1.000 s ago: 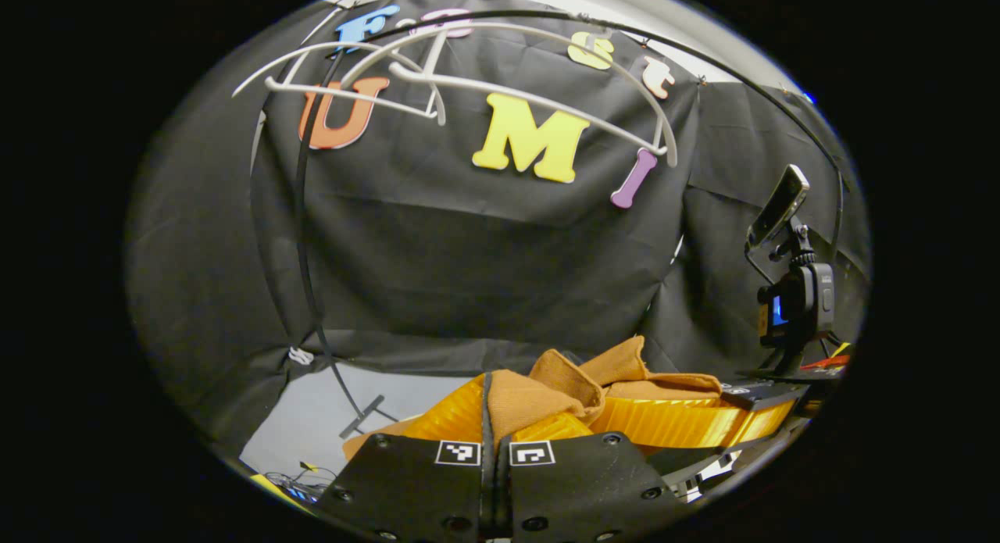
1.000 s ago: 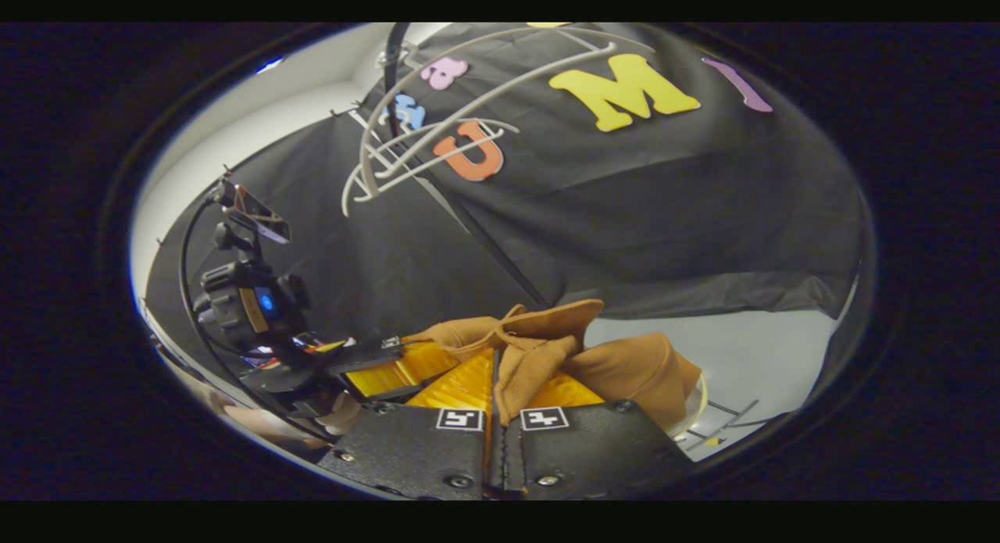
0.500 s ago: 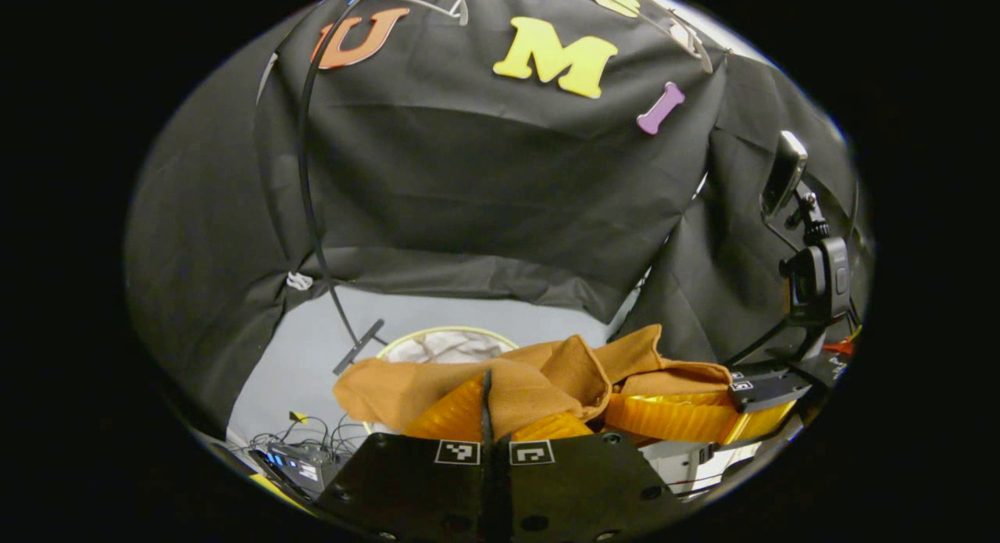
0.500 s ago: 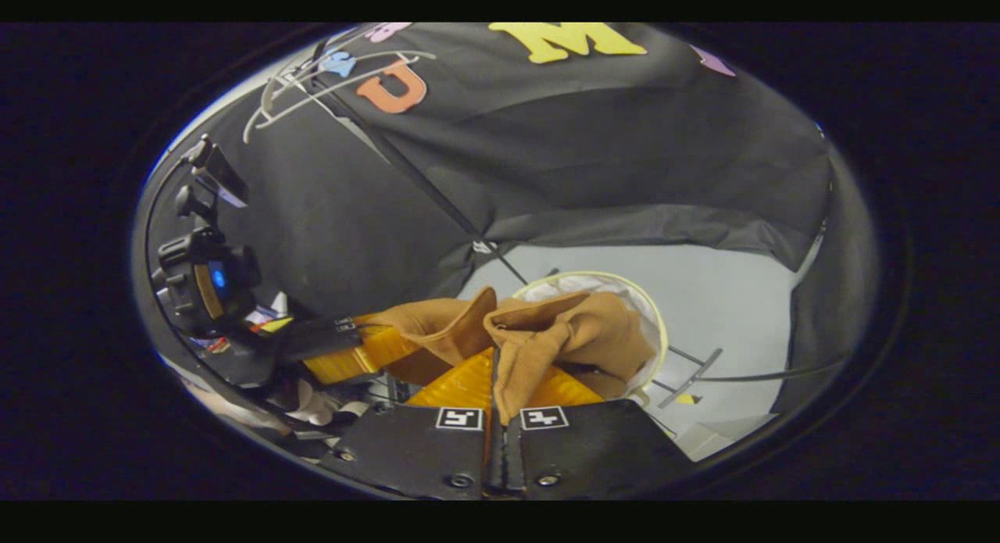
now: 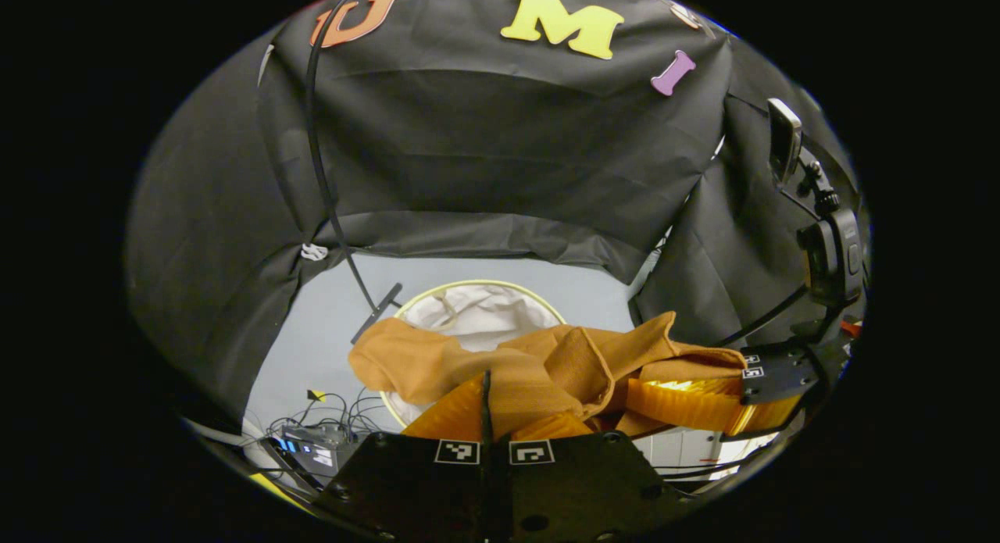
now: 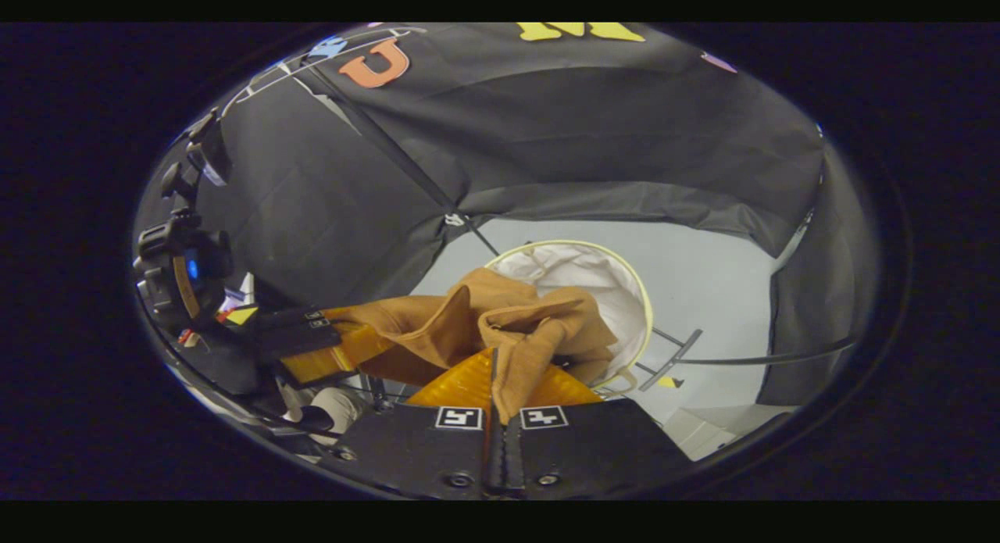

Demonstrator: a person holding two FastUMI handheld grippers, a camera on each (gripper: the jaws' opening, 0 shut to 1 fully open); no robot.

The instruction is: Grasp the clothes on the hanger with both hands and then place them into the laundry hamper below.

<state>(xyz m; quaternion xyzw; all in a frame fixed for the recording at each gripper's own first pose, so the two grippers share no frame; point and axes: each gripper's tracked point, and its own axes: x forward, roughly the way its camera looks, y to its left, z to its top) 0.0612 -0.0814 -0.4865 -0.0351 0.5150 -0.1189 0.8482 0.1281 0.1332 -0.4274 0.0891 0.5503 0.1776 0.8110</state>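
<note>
Nearest in the left gripper view, the left gripper point(image 5: 494, 418) has its two orange fingers pressed together on a fold of the brown garment point(image 5: 500, 367), the cloth pinched right at the seam between them. The right gripper view shows the same: the right gripper point(image 6: 500, 391) is clamped on another bunch of the garment point(image 6: 500, 332), which rises in a crumpled ridge just beyond its tips. Each gripper also appears off to the side in the other's view, and the cloth runs between the two as one slack span, so its long axis lies side to side from grip to grip.

Just beyond and below the cloth stands the laundry hamper point(image 5: 547, 302), a round basket with a pale rim and white lining point(image 6: 594, 281). It sits on the grey floor point(image 5: 328, 332), with part of its near rim covered by the hanging cloth. A loose end of the garment droops to the left over that rim; whether it already touches the lining is hard to tell.

The hamper's mouth lies forward and down from both sets of fingers, roughly as near to one hand as the other. Lowering both hands forward together looks like the next need, then letting go over the opening.

Farther back, a thin black pole point(image 5: 332, 207) stands beside the hamper.
</note>
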